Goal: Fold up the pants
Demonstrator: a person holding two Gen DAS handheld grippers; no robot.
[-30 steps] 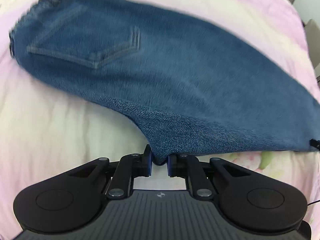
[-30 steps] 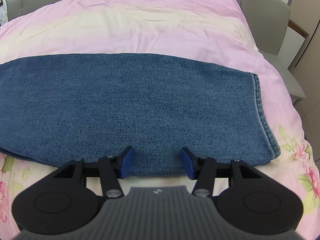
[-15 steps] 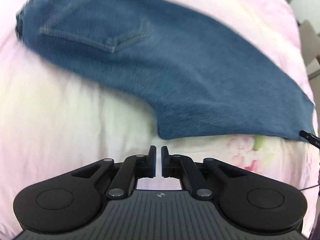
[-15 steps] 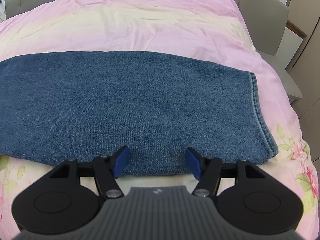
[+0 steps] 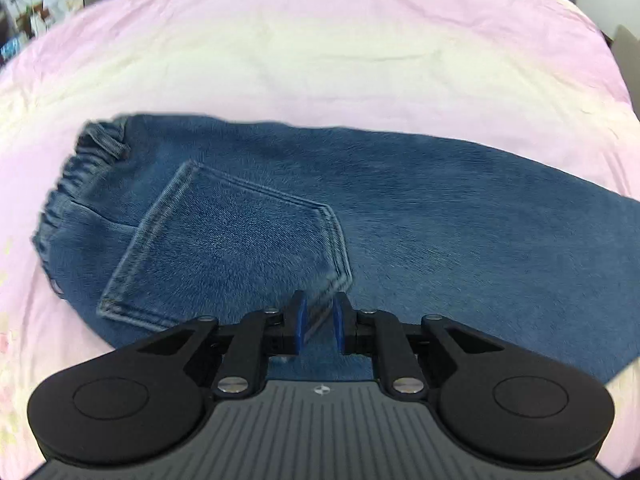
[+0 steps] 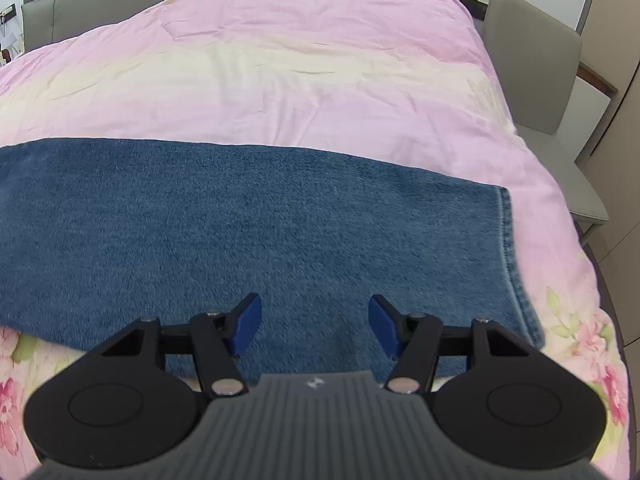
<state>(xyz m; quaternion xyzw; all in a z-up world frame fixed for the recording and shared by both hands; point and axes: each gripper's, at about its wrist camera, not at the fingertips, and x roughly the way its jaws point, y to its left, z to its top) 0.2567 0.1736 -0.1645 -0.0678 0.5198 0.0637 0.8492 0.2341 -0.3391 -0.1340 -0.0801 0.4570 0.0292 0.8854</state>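
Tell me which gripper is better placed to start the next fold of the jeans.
Probably right. The right gripper hangs open over the jeans near the leg hem. The left gripper, over the back pocket, has jaws nearly together, gripping nothing.

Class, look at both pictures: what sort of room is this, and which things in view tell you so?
Most likely a bedroom. A pink and cream quilt covers a bed with a grey padded headboard, jeans lie on it, and a grey chair stands beside it.

Home bedroom: pink quilt (image 6: 320, 80) over bed, padded headboard (image 6: 60, 8).
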